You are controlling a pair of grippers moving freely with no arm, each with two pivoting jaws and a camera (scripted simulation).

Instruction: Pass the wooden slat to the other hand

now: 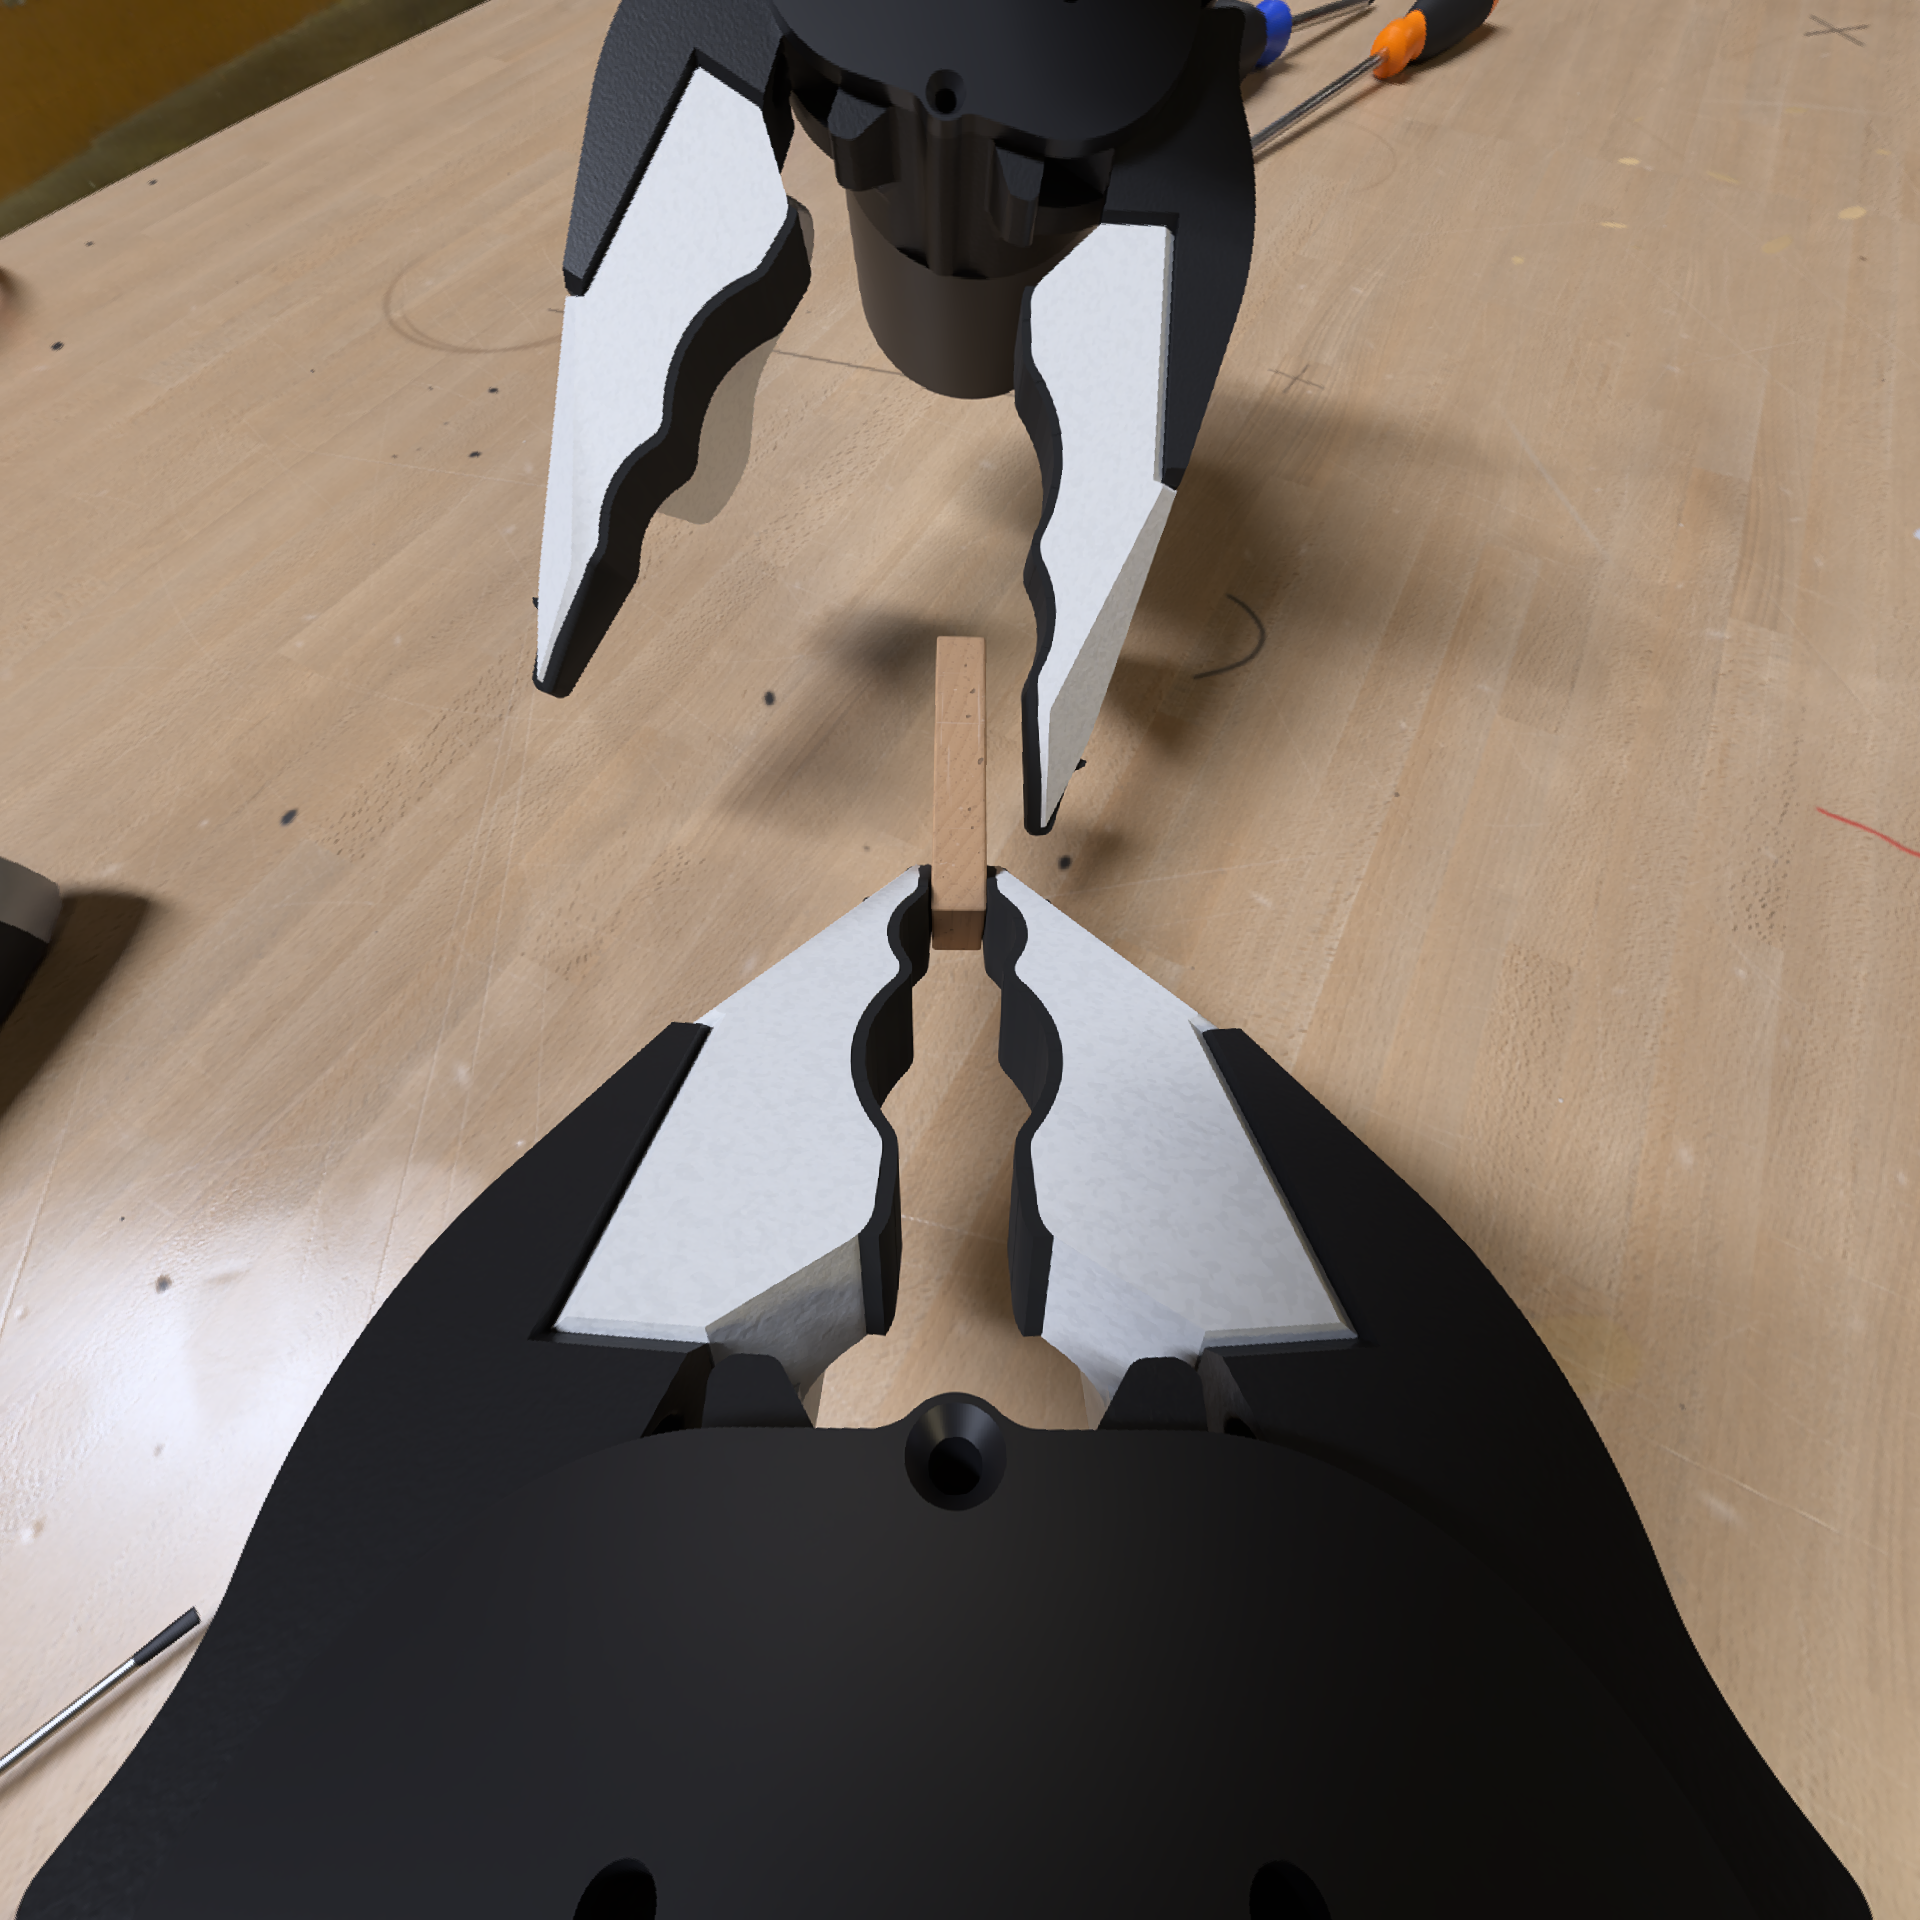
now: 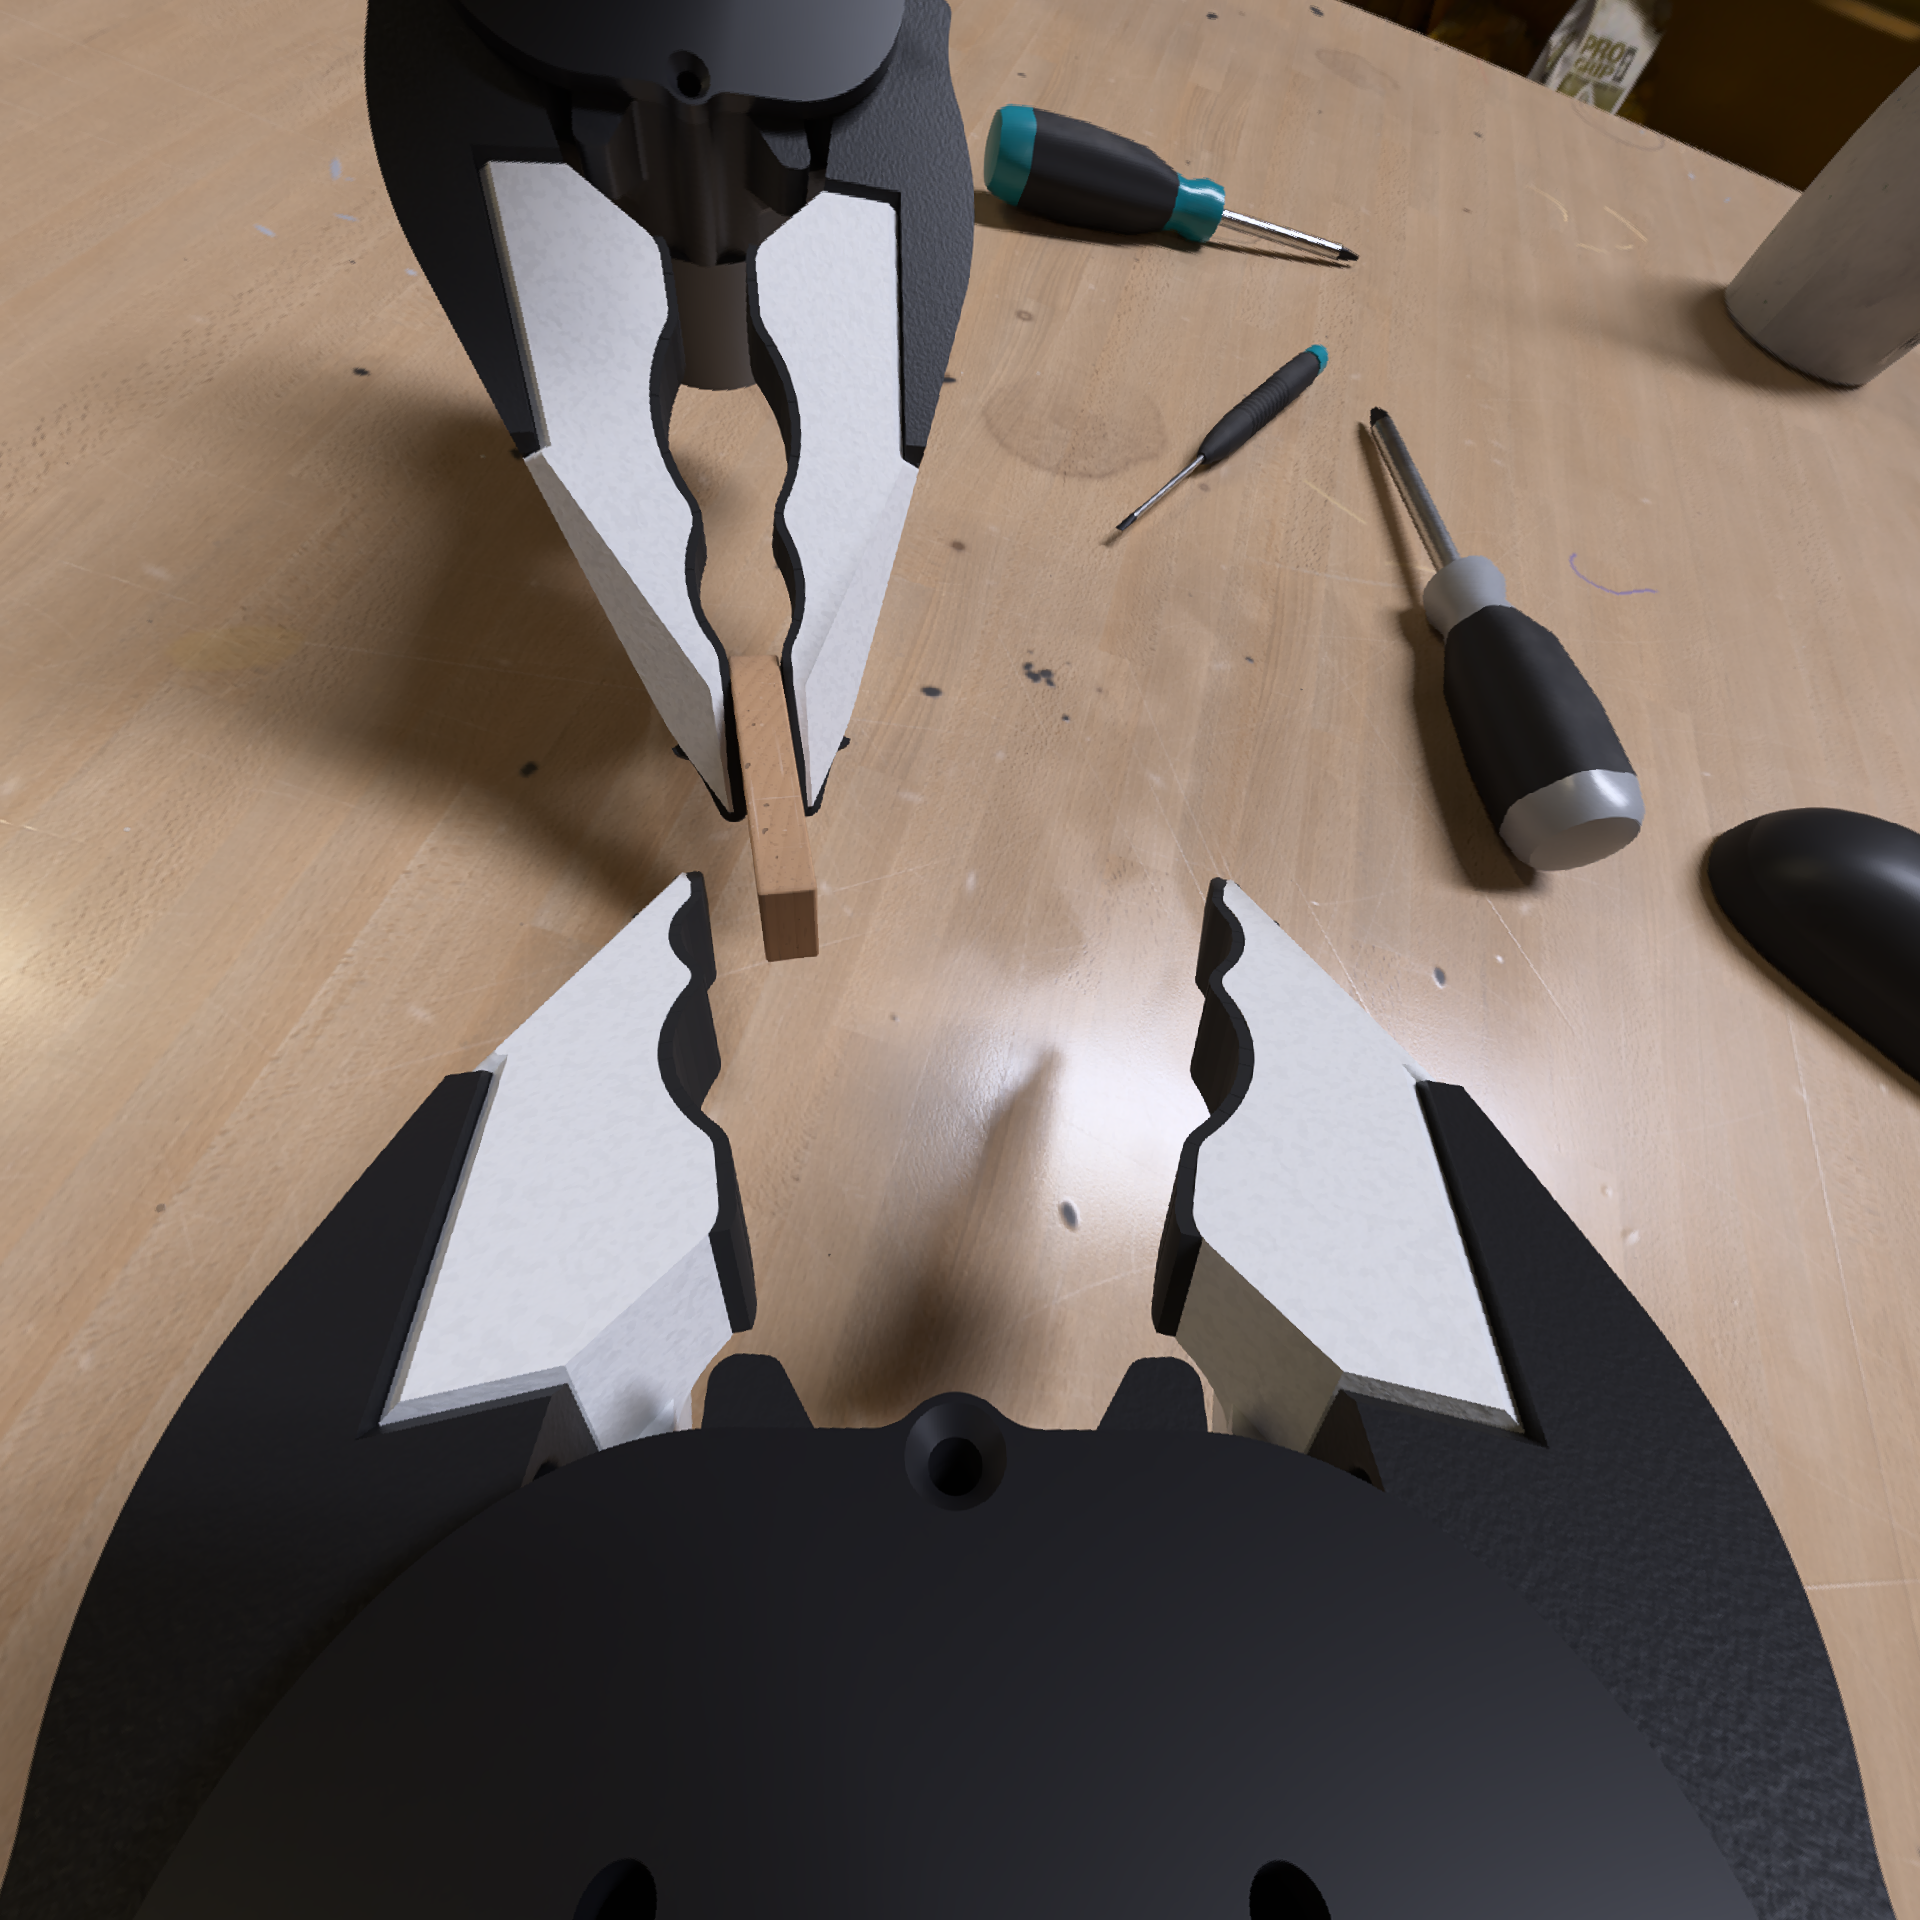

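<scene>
Slat [image 1: 958,790] was clamped by left gripper [image 1: 956,883] | right gripper [image 2: 951,894] jaws were spread, slat off-centre beside one finger | closing risk: slat knocked askew, dropped onto desk [image 1: 1558,1039]

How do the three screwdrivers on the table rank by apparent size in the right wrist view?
1. Grey-capped screwdriver, though it lies nearest the camera.
2. Teal-ended screwdriver.
3. Thin precision screwdriver, clearly smallest.

Workshop: scuffed wooden workbench [image 2: 1195,935], scattered screwdrivers [image 2: 1517,686].
</scene>
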